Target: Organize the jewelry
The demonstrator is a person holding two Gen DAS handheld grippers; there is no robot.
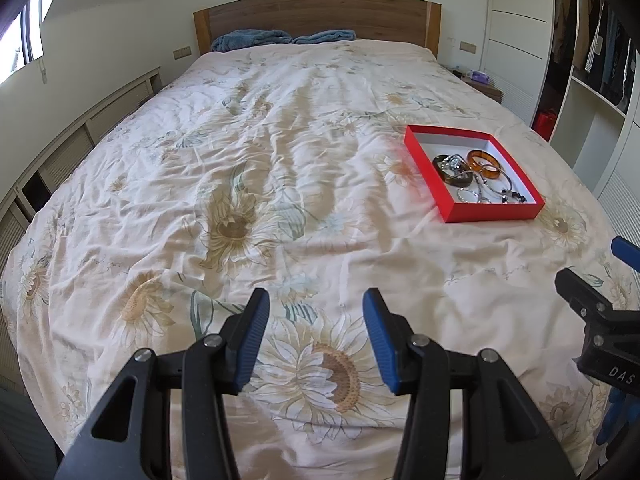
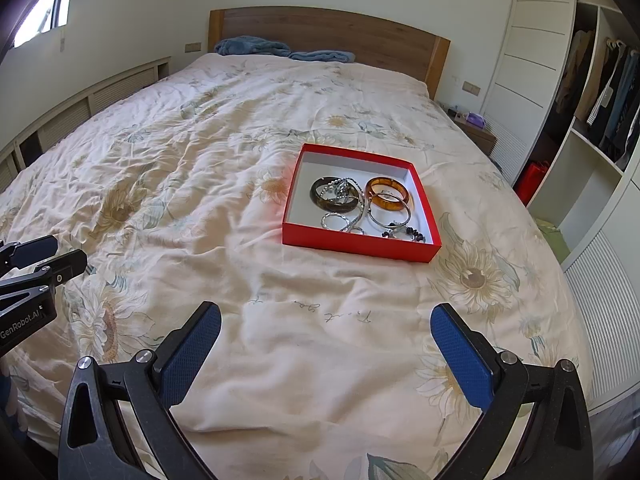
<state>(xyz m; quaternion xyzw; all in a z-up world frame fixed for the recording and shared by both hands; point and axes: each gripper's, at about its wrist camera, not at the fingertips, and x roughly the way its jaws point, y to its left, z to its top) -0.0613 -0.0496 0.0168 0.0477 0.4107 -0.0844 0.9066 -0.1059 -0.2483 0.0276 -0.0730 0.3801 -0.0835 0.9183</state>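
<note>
- Left wrist view: nearest the camera is the left tool (image 1: 316,336), its two blue-padded fingers spread apart with nothing between them, poised over a sunflower printed on the bedspread (image 1: 240,160).
- The red box (image 1: 490,214) sits on the bed well ahead of this tool and off to its right, apart from it.
- Inside the box lie a dark bangle (image 1: 450,174), an amber bangle (image 1: 482,162) and a tangle of silver chains and bracelets (image 1: 474,194) with some dark beads (image 1: 516,197) at the near right corner.
- The right tool (image 1: 592,280) shows at the right edge of this view, below and to the right of the box.
- At the far end of the bed, blue towels (image 1: 252,39) rest against a wooden headboard (image 1: 320,16).
- Right wrist view: nearest is the right tool (image 2: 326,344), fingers spread wide and gripping nothing, above plain creased bedspread (image 2: 160,160).
- The red box (image 2: 360,246) lies straight ahead of it, slightly right of centre, not touching it.
- Here the dark bangle (image 2: 320,200) is on the left of the box, the amber bangle (image 2: 386,194) on the right, the silver chains and bracelets (image 2: 348,216) between and nearer, and the dark beads (image 2: 412,233) along the near wall.
- The left tool (image 2: 48,256) enters at the left edge, well apart from the box.
- An open wardrobe (image 2: 600,92) with hanging clothes stands on the right.
</note>
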